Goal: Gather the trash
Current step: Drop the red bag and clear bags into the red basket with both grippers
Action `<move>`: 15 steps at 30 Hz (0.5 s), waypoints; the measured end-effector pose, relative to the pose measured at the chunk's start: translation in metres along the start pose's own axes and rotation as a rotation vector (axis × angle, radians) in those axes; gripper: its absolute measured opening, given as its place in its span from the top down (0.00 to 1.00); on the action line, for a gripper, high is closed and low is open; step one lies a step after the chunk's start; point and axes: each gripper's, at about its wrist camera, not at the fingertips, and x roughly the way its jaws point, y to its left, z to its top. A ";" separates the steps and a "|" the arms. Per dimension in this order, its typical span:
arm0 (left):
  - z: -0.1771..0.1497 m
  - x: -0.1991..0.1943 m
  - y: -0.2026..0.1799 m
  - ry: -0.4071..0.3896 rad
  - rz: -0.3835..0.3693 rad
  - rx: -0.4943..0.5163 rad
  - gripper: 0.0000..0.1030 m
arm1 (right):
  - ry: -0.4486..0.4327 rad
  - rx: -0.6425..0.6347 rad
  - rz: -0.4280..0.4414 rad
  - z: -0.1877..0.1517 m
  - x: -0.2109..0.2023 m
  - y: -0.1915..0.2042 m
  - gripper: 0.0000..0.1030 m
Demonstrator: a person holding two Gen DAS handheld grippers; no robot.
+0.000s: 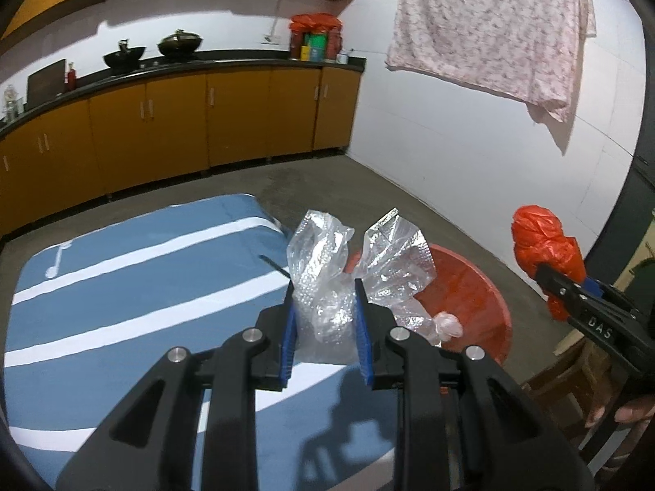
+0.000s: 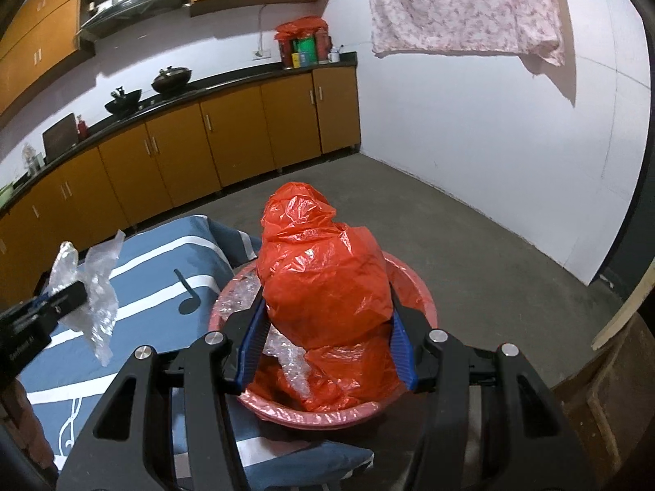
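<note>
Black linkages and blue-padded fingers fill the foreground of both wrist views. Item one: my left gripper (image 1: 323,286), fingers fairly narrow and clamped on a crumpled clear plastic bag (image 1: 323,270), which stands up out of the fingers. Item two: my right gripper (image 2: 327,315), fingers about half spread and closed on a bulky orange plastic bag (image 2: 323,270), its long axis running up and away from the fingers. Item three: red basin (image 1: 470,286), already lined with bubble wrap (image 2: 237,290). Governing relation: the basin lies directly beneath the orange bag, while from the left fingers it sits ahead and to the right, past the edge of the blue striped bed (image 1: 123,286). I judge the right hand nearer, ready to release; the left must carry rightward first.
</note>
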 end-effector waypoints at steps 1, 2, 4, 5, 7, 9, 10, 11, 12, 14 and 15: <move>0.000 0.003 -0.003 0.005 -0.007 0.000 0.75 | 0.005 0.007 0.000 0.000 0.003 -0.003 0.49; 0.000 0.007 -0.007 0.011 -0.015 0.001 0.75 | 0.009 0.014 0.000 0.000 0.005 -0.005 0.49; 0.000 0.016 -0.013 0.026 -0.031 0.004 0.75 | 0.014 0.028 0.002 -0.002 0.008 -0.008 0.49; 0.000 0.020 -0.015 0.032 -0.036 0.005 0.75 | 0.016 0.034 0.002 -0.002 0.010 -0.009 0.49; 0.000 0.031 -0.021 0.046 -0.054 0.003 0.75 | 0.021 0.045 0.003 -0.002 0.015 -0.012 0.49; 0.000 0.042 -0.026 0.061 -0.076 -0.001 0.75 | 0.024 0.056 0.001 -0.004 0.018 -0.011 0.49; 0.000 0.046 -0.028 0.065 -0.084 -0.001 0.75 | 0.026 0.064 0.002 -0.003 0.022 -0.012 0.49; 0.000 0.051 -0.031 0.071 -0.091 0.001 0.75 | 0.028 0.073 0.002 -0.001 0.025 -0.014 0.49; 0.000 0.057 -0.034 0.076 -0.099 0.002 0.75 | 0.028 0.083 0.002 0.001 0.027 -0.016 0.49; 0.002 0.068 -0.041 0.086 -0.119 0.004 0.75 | 0.018 0.110 0.005 0.006 0.031 -0.021 0.49; 0.002 0.074 -0.044 0.092 -0.129 0.004 0.75 | 0.015 0.120 0.007 0.008 0.032 -0.023 0.49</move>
